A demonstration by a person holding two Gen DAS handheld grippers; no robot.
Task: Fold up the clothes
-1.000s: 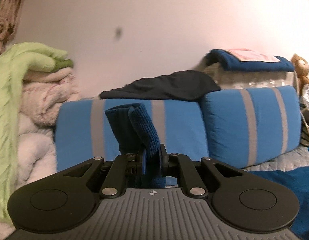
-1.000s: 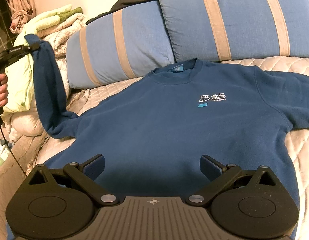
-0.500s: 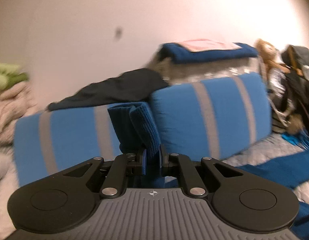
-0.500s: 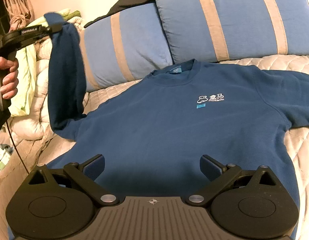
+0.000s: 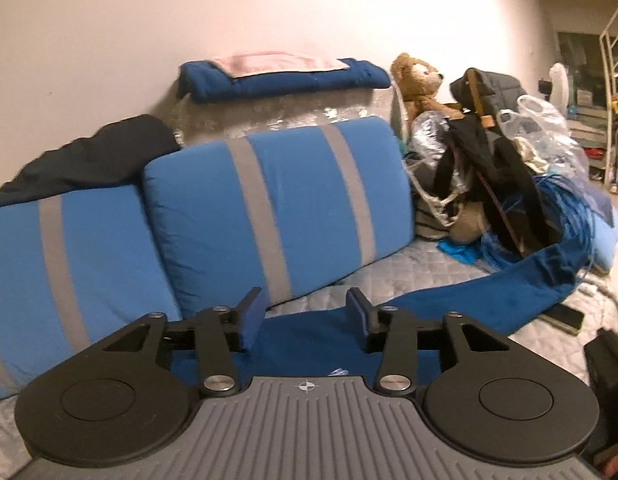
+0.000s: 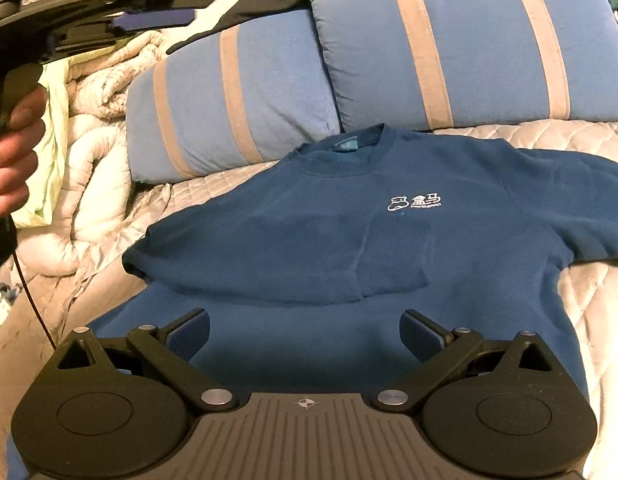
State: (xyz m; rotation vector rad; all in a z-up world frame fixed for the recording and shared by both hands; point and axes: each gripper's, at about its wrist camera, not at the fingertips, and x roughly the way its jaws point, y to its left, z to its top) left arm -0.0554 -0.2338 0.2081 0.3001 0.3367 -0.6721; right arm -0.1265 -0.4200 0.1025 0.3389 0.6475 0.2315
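A dark blue sweatshirt (image 6: 449,312) with a small white chest logo lies face up on the quilted bed (image 6: 581,304). Its left sleeve (image 6: 269,256) lies folded across the chest, the cuff ending under the logo. The other sleeve (image 5: 489,296) stretches out flat to the right. My left gripper (image 5: 305,308) hovers above the shirt's left side, also visible in the right wrist view as the left gripper (image 6: 197,2); its jaws are opening with nothing between them. Over the shirt's lower part, my right gripper (image 6: 305,320) stands open and holds nothing.
Two blue pillows with grey stripes (image 6: 237,92) (image 6: 461,40) lean behind the collar. Bunched pale blankets (image 6: 93,152) lie to the left, where a person's hand (image 6: 9,152) grips the left handle. A teddy bear (image 5: 421,80), bags and dark clothes crowd the far right.
The left gripper carried the sleeve rightward over the shirt, then let go. The sleeve now lies across the chest and the jaws stand apart. The right gripper has not moved.
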